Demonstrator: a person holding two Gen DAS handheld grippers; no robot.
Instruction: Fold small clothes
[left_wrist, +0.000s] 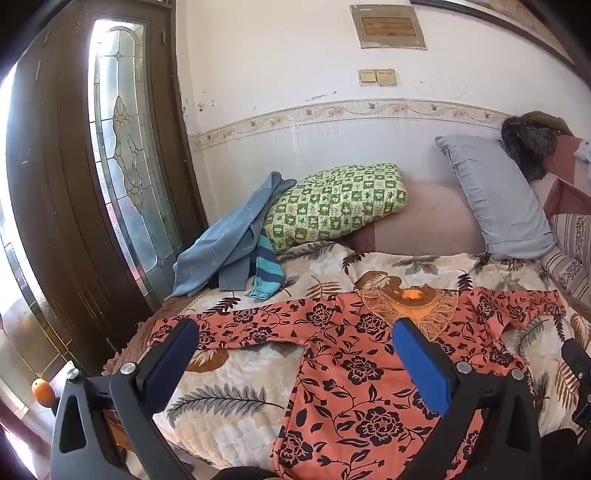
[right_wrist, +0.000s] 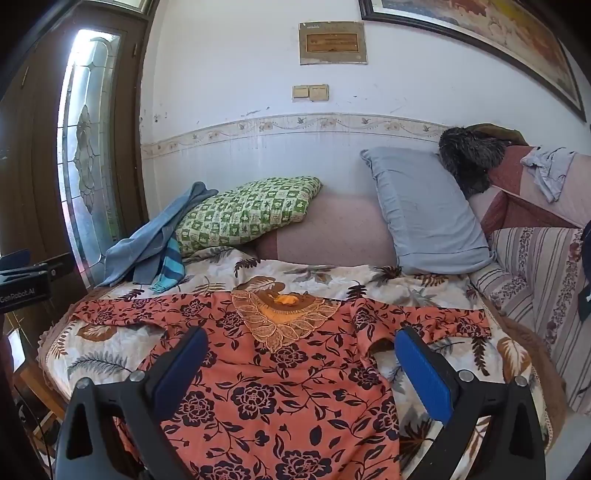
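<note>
Now, left to right: left hand-held gripper (left_wrist: 295, 338), jaws apart, empty; floral top (right_wrist: 280, 391) spread flat on the bed (right_wrist: 110, 354), sleeves out; right hand-held gripper (right_wrist: 301, 343), likewise apart. Folding evidently not yet begun.

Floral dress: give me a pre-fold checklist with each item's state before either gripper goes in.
1. Dress spread flat on the bed: ok.
2. Both sleeves out sideways: ok.
3. Left gripper open, holding nothing: ok.
4. Right gripper open, holding nothing: ok.
5. Blue clothes apart from the dress: ok.
6. Hem lying flat: cannot tell, it is out of view.
</note>
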